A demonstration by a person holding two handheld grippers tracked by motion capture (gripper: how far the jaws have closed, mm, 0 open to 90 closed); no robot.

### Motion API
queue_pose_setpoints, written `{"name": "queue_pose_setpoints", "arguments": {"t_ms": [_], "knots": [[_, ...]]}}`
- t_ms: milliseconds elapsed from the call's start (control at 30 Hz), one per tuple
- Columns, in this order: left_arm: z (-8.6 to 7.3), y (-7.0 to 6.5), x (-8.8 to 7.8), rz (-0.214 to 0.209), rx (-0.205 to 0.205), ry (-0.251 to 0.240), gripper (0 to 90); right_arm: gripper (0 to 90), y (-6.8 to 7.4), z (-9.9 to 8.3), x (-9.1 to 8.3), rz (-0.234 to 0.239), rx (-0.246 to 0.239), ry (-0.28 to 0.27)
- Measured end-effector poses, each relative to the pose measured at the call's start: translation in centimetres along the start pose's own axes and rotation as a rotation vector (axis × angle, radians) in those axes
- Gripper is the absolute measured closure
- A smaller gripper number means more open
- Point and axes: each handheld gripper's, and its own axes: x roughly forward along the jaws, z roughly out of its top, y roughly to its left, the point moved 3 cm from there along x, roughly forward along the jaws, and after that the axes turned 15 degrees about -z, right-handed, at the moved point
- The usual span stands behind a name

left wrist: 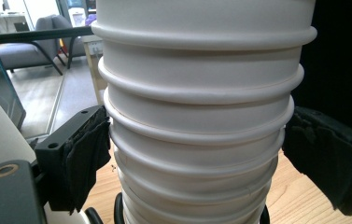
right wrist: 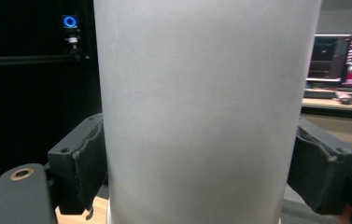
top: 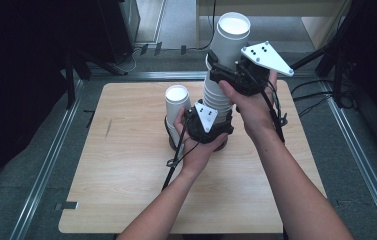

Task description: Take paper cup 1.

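A stack of white paper cups [top: 215, 97] stands at the middle of the wooden table [top: 126, 190]. My left gripper [top: 215, 116] is shut on its lower part. In the left gripper view several rolled rims of the stack [left wrist: 197, 116] sit between the two black pads, which touch both sides. The top cup [top: 231, 37] rises well above the rest, mouth up, and my right gripper [top: 228, 71] is shut on its wall. In the right gripper view the smooth cup wall [right wrist: 201, 102] is pressed by a pad on each side.
A second white cup [top: 177, 102] stands upright just left of the stack, close to my left hand. Metal rails run along the table's sides, with dark equipment and cables beyond the far edge. Bare tabletop lies at the left and front.
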Motion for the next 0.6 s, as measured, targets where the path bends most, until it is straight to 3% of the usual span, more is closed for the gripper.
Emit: {"name": "queue_pose_setpoints", "arguments": {"t_ms": [600], "knots": [[-0.1,0.0,0.0,0.001,0.009,0.003,8.2,17.3,-0.1,2.4,-1.4,-0.018,0.002,-0.09]]}}
